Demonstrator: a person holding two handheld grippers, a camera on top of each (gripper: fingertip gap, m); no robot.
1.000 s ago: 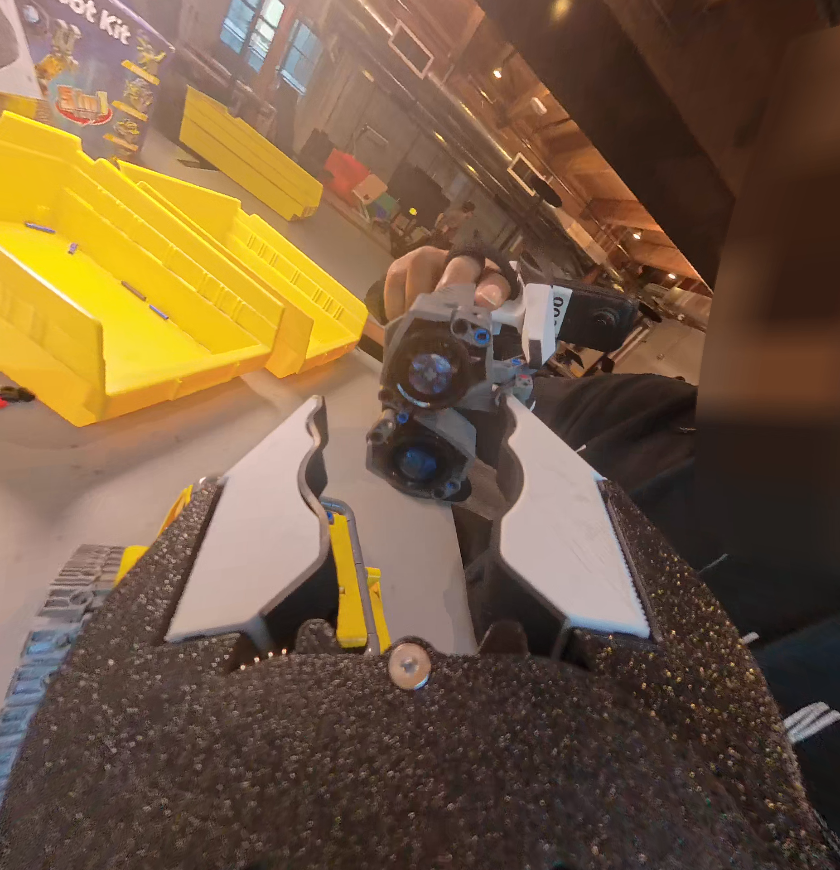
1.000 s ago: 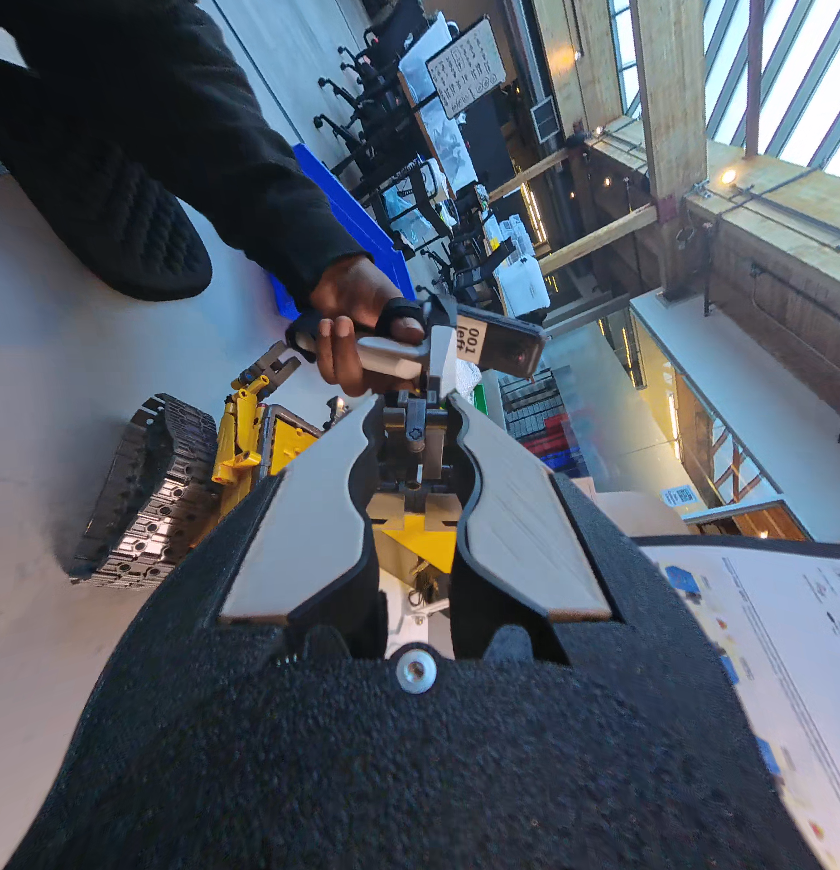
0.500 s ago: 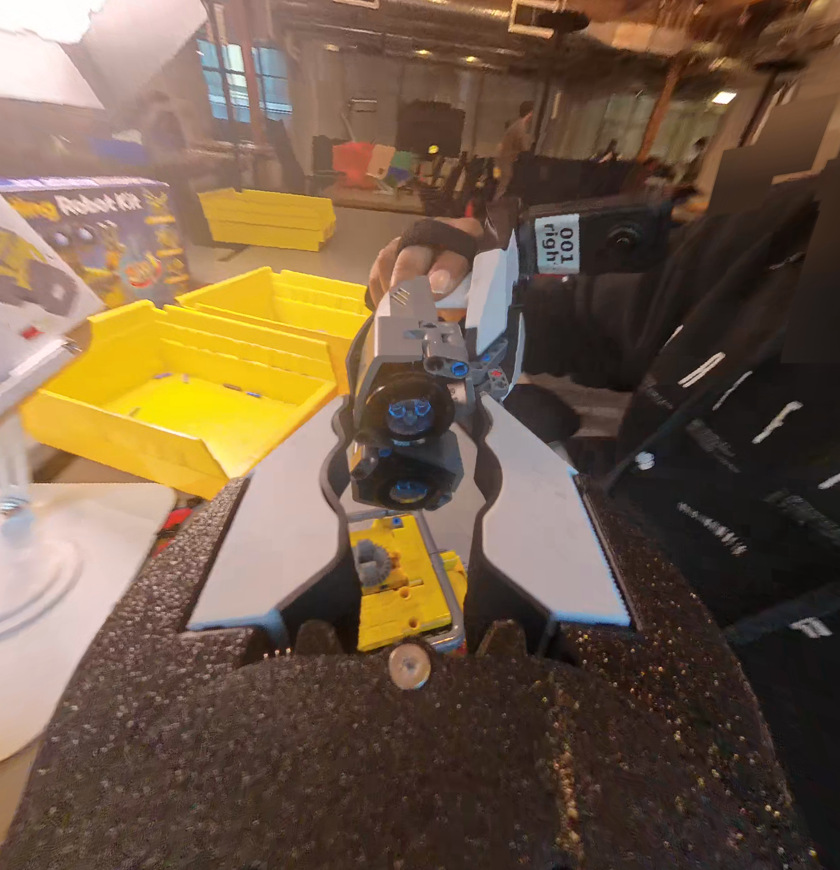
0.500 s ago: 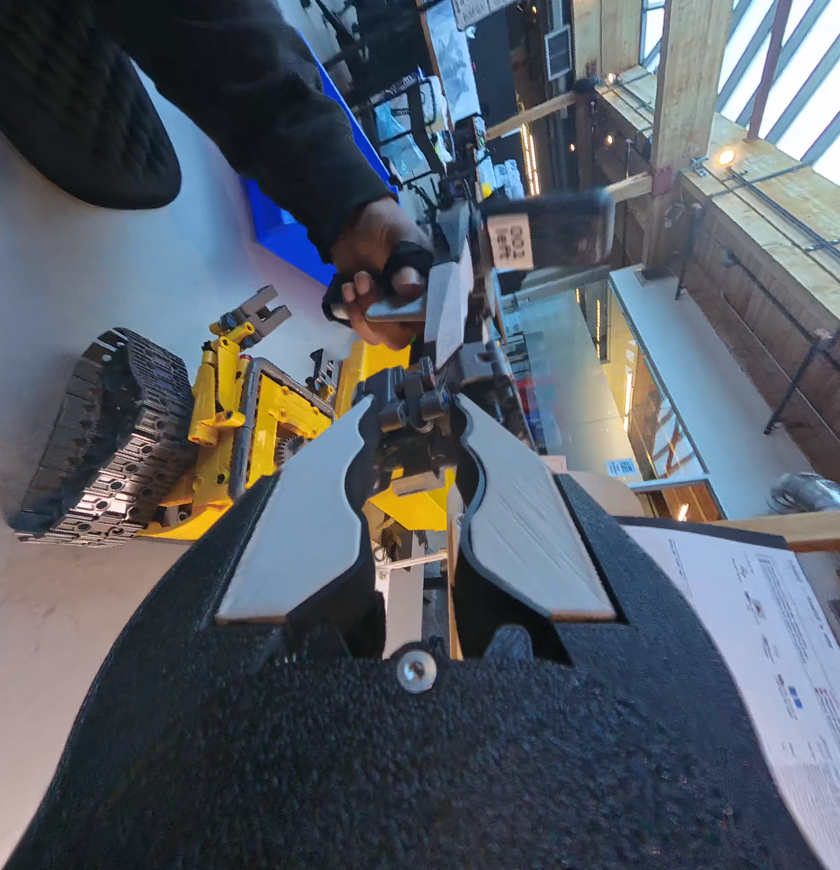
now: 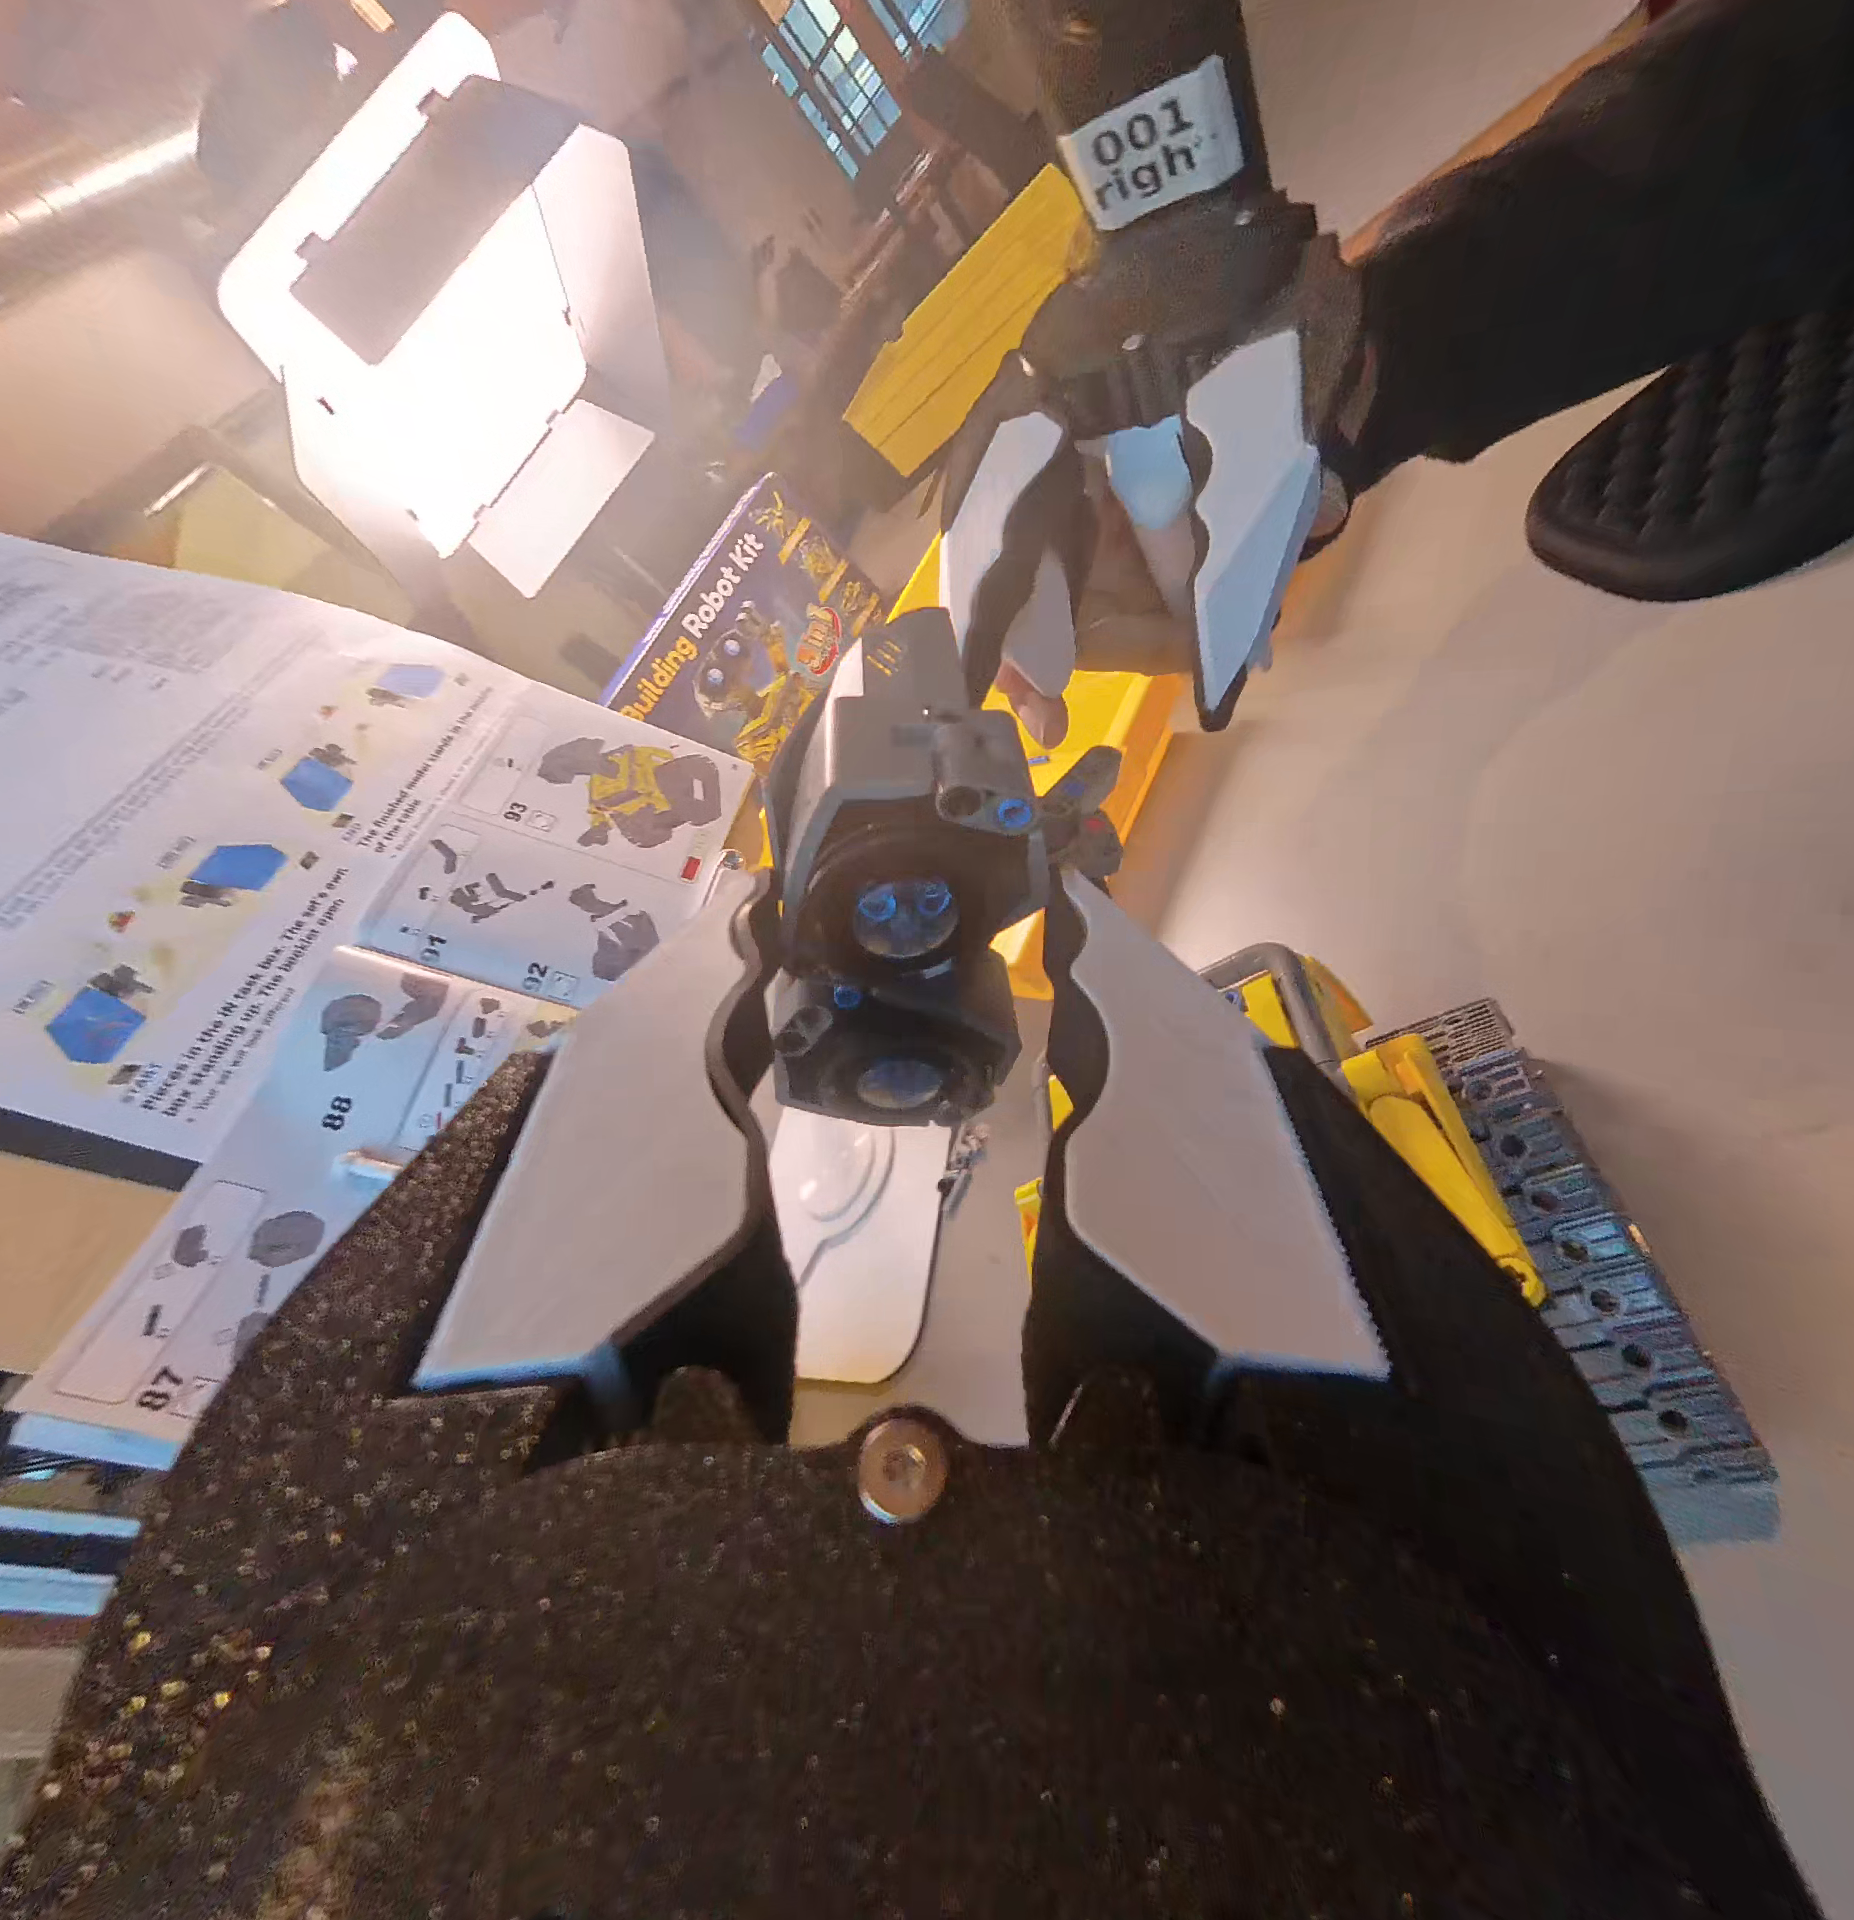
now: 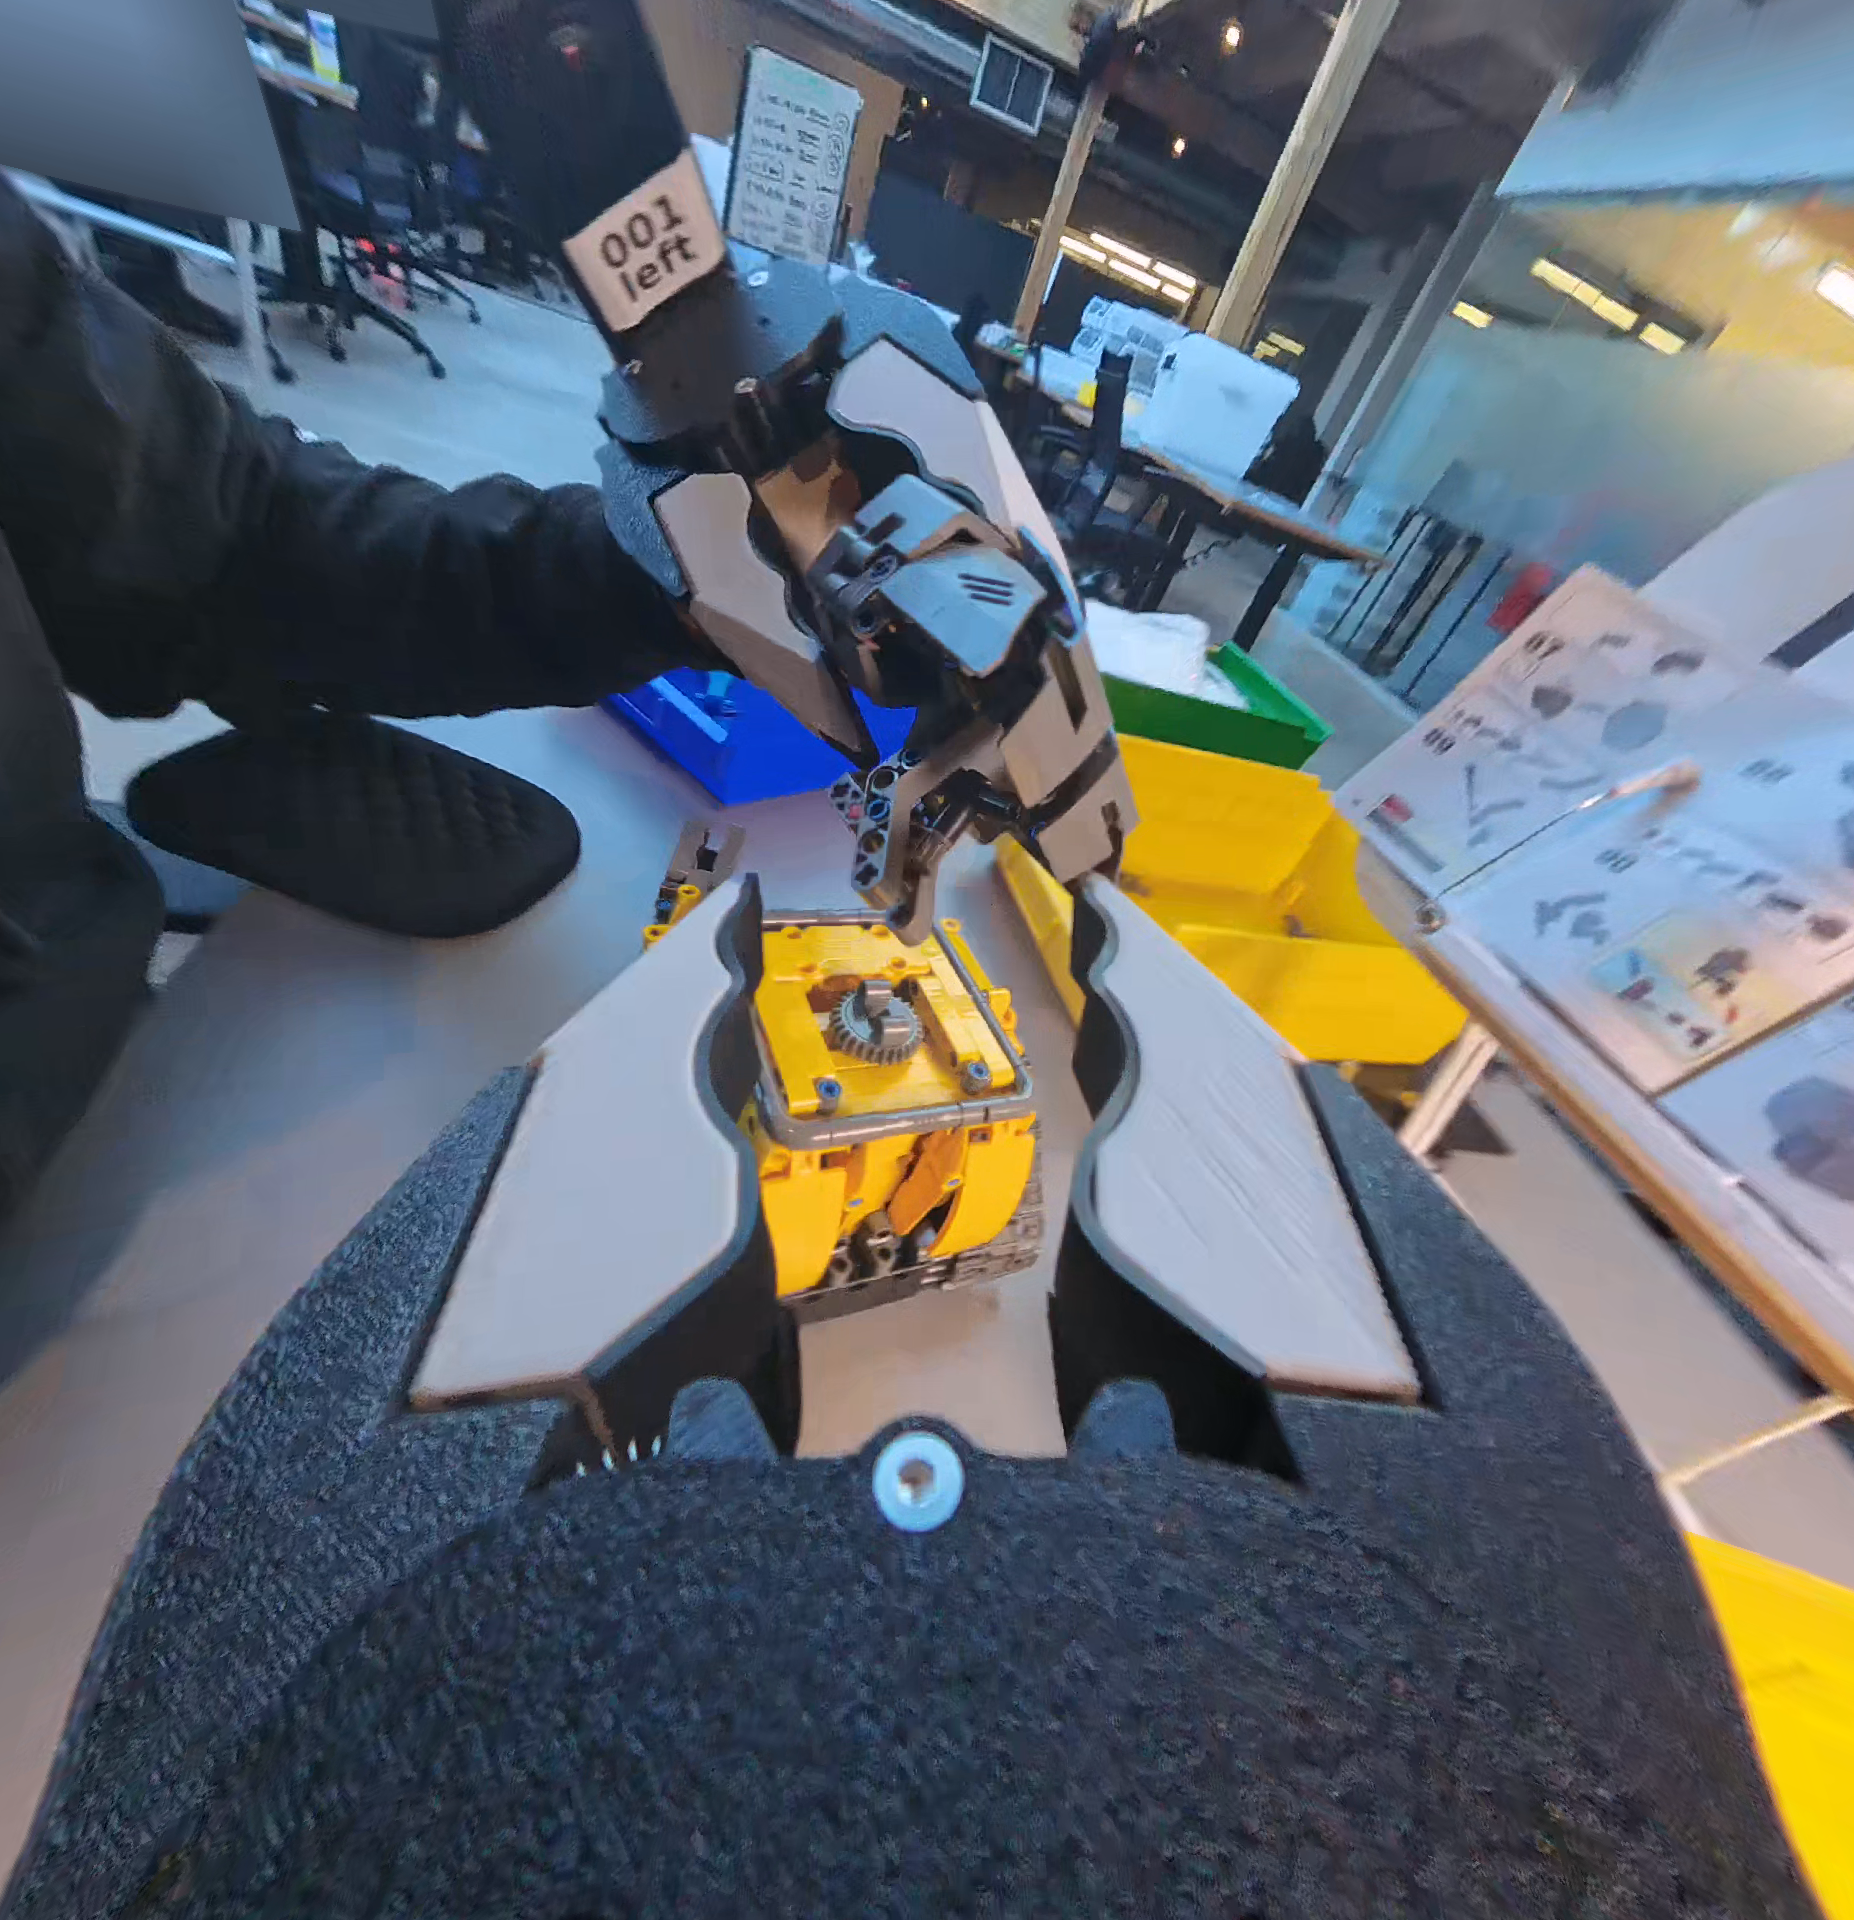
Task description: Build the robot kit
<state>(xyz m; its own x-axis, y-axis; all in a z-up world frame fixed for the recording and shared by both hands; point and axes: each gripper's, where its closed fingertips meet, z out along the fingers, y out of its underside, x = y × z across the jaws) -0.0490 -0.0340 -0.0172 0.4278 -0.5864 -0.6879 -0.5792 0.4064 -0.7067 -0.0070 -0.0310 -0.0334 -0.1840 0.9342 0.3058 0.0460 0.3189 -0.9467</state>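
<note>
Here, my left gripper [image 5: 907, 935] clamps the grey two-lens head [image 5: 897, 925] just above the yellow tracked body [image 6: 892, 1081]; my right gripper [image 6: 907, 904] hangs apart, empty, beside that body; a slip might drop it.

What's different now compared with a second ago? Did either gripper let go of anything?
The right gripper let go: a second ago it was shut on the grey head, now it is open and backed off above the yellow body. The left gripper swung round with the head; the instruction sheet has come into its view. Unchanged: the left gripper stays shut on the head, and the body sits on the table.
</note>
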